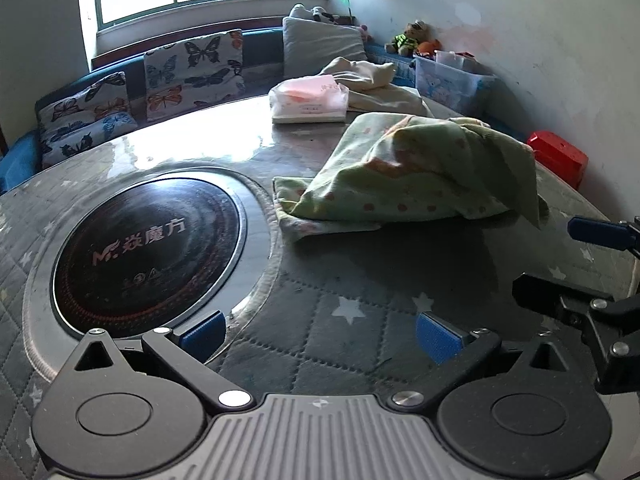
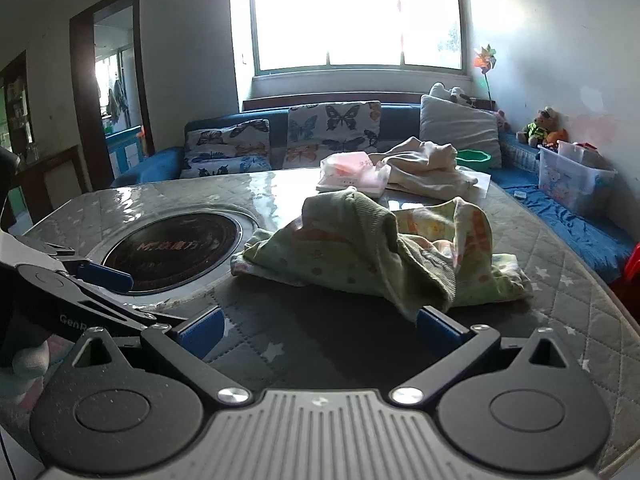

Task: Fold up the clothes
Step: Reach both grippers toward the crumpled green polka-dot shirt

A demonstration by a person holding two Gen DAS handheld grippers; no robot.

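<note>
On the quilted table point(image 2: 560, 280), green garment point(image 2: 360, 256) heaped at my twelve o'clock, my right gripper point(image 2: 320, 330) and left gripper point(image 1: 320, 330) gape empty; pinching one layer risks dragging the heap.

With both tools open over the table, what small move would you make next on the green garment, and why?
Probably ease the right tool forward onto the hanging edge of the crumpled green garment and close there. Both tools are open and empty, that edge lies nearest its fingers, and the left tool is farther off, beside the round cooktop.
</note>
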